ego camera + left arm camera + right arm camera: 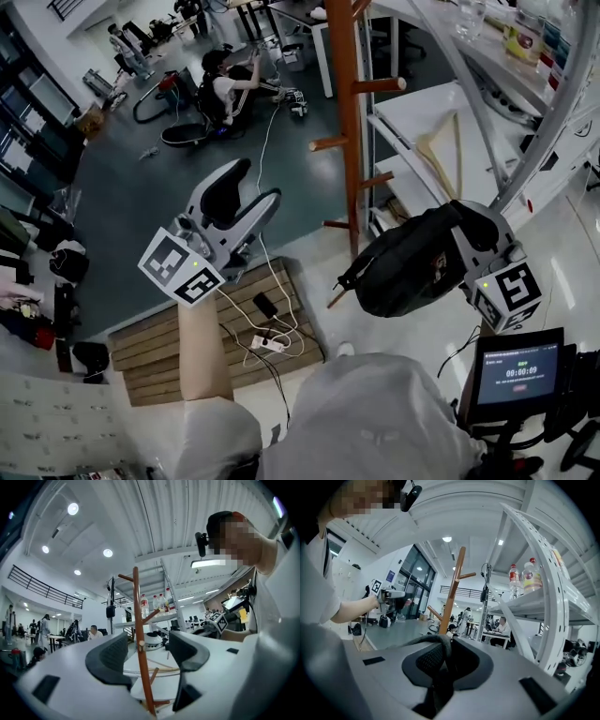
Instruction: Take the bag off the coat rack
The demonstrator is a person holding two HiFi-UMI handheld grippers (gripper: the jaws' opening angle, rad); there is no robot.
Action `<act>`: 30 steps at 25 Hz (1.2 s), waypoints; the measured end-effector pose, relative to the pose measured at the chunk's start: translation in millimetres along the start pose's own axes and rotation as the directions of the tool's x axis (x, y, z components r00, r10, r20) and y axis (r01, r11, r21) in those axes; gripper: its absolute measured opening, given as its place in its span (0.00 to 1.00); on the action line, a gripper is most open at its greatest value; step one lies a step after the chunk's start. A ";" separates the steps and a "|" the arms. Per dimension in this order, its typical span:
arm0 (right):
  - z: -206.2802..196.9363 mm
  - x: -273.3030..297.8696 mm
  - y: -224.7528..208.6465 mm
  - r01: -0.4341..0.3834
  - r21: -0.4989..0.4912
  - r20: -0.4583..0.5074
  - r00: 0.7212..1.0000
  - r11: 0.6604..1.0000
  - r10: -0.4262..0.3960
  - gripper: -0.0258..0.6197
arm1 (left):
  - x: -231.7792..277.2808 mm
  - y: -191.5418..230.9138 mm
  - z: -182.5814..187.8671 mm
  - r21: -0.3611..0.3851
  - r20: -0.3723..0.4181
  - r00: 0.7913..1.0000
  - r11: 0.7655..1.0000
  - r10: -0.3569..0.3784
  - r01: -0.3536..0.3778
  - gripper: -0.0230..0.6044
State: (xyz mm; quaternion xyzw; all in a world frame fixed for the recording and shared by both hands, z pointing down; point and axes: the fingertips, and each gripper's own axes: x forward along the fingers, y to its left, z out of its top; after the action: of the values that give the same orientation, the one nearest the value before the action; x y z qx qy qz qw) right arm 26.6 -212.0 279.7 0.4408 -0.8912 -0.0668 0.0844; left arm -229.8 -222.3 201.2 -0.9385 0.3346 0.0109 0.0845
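Observation:
The brown wooden coat rack stands ahead of me with short pegs on both sides. A black bag hangs to the right of the pole, apart from the pegs, its loose strap dangling at its left. My right gripper is shut on the bag's top handle; in the right gripper view the dark handle runs between the jaws of the right gripper. My left gripper is left of the rack, open and empty. In the left gripper view the coat rack shows far off between the left gripper's spread jaws.
White metal shelving with a wooden hanger and bottles stands right of the rack. A wooden pallet with a power strip and cables lies on the floor. A small screen stands at lower right. A person sits farther off.

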 end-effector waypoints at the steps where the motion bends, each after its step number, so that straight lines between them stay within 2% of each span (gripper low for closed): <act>1: -4.2 -1.1 0.7 0.003 0.005 -0.002 1.000 1.000 -0.003 0.11 | 0.9 -11.0 -11.9 -0.007 -0.012 1.000 1.000 -0.018 0.018 0.45; 4: -11.0 -5.9 2.8 0.015 0.012 -0.004 1.000 1.000 -0.015 0.11 | 15.8 -50.8 -45.2 -0.044 -0.044 0.994 0.994 -0.100 0.099 0.45; 6: -13.9 -13.0 9.3 0.023 0.018 -0.015 1.000 1.000 -0.023 0.11 | 27.4 -81.4 -63.4 -0.081 -0.063 0.982 0.982 -0.178 0.173 0.45; 10: -29.5 -29.1 19.9 0.070 0.038 -0.051 0.996 0.997 -0.068 0.11 | 52.1 -134.0 -95.5 -0.173 -0.045 0.946 0.935 -0.321 0.309 0.45; 15: -59.7 -45.2 11.5 0.142 0.070 -0.090 0.987 0.987 -0.136 0.11 | 80.8 -178.3 -135.9 -0.294 0.005 0.909 0.869 -0.416 0.399 0.45; 19: -67.1 -85.8 9.2 0.248 0.080 -0.133 0.963 0.966 -0.236 0.11 | 98.4 -220.2 -139.0 -0.351 0.030 0.854 0.794 -0.520 0.496 0.45; 25: -94.3 -131.8 -3.4 0.370 0.069 -0.194 0.916 0.926 -0.352 0.11 | 128.9 -265.6 -146.0 -0.381 0.072 0.772 0.698 -0.631 0.607 0.45; 30: -104.2 -174.7 -11.3 0.485 0.048 -0.238 0.854 0.873 -0.462 0.11 | 146.3 -306.4 -145.7 -0.379 0.072 0.693 0.623 -0.717 0.684 0.45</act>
State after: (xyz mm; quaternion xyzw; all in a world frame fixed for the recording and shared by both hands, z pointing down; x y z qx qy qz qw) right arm 161.4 -84.1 363.3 0.6551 -0.7424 0.0111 0.1395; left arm 71.4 -104.7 379.9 -0.9915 -0.0626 0.0010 -0.1142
